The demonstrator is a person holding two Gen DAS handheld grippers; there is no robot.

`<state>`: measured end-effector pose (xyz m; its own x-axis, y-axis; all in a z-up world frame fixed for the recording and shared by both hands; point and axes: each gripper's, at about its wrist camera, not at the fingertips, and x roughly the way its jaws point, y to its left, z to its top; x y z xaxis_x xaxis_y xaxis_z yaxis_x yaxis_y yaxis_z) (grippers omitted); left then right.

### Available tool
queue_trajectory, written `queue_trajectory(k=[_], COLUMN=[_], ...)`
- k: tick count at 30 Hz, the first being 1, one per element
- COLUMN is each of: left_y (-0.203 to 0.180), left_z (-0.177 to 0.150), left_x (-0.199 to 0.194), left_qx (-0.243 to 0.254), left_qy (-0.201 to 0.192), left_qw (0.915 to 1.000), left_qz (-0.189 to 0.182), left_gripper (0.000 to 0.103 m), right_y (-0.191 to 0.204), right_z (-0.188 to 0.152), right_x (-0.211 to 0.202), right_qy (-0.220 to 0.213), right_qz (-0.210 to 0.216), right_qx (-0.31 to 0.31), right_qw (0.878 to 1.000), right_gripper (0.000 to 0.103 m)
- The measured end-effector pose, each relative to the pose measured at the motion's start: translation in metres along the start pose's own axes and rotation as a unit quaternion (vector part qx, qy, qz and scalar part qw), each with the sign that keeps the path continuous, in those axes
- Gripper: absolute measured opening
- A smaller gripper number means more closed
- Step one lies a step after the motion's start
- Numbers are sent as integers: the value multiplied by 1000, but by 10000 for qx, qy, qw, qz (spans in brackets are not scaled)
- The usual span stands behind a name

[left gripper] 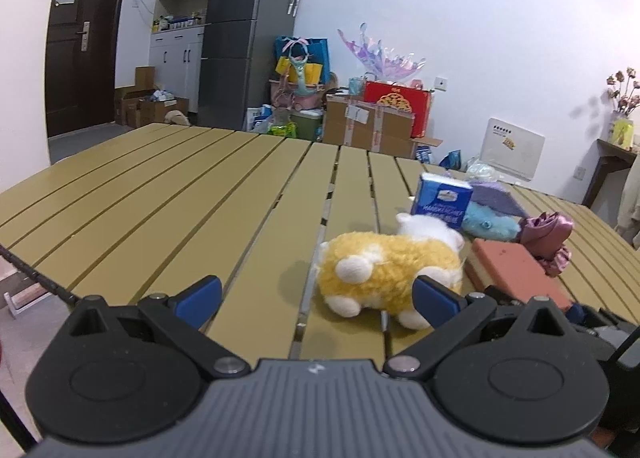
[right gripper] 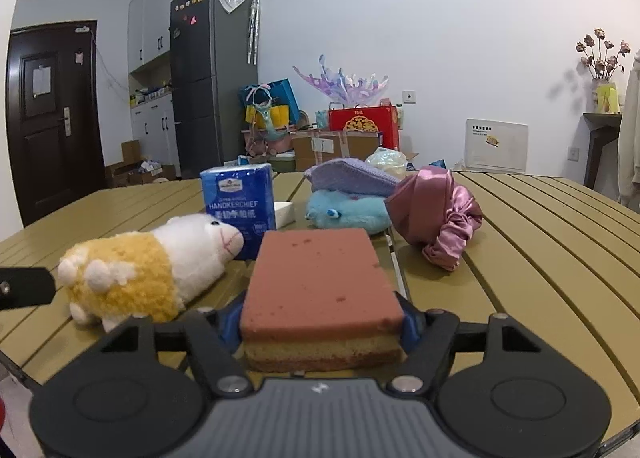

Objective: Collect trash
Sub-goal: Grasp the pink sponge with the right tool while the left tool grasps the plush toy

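Left wrist view: the left gripper (left gripper: 318, 298) gapes, nothing between; a plush sheep (left gripper: 390, 272) lies just beyond its right finger, bare slatted table (left gripper: 160, 194) ahead-left

Right wrist view: the right gripper (right gripper: 320, 324) clamps the sponge (right gripper: 320, 282); handkerchief pack (right gripper: 240, 206) ahead-left, pink bonnet (right gripper: 436, 210) ahead-right

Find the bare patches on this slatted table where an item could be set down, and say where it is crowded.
Free: the slats left of the yellow-and-white plush, and those right of the pink satin cap. Crowded: around the sponge, tissue pack and blue plush.
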<state>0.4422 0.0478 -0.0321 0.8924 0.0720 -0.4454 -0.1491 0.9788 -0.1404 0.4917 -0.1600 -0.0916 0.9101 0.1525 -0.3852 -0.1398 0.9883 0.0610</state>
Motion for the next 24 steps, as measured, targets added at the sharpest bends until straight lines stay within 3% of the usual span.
queue_trajectory(k=[13,18,24], left_y=[-19,-23,-26], left_z=[17,20,18], left_x=[17,31,51], left_qx=[38,53,140], left_qy=[-366,-260,-88], left_qw=[9984,9971,9971], left_qz=[-430,-709,-739], left_gripper=[103,103,103], right_y=[-13,-26,-44], right_z=[5,9,10], right_x=[-19,-30,-38], right_qy=[-180,-360,-477], right_qz=[53,-108,-337], right_qx=[287,436,481], right_qw=[9994,9983,9971], right_gripper=[69,69,69])
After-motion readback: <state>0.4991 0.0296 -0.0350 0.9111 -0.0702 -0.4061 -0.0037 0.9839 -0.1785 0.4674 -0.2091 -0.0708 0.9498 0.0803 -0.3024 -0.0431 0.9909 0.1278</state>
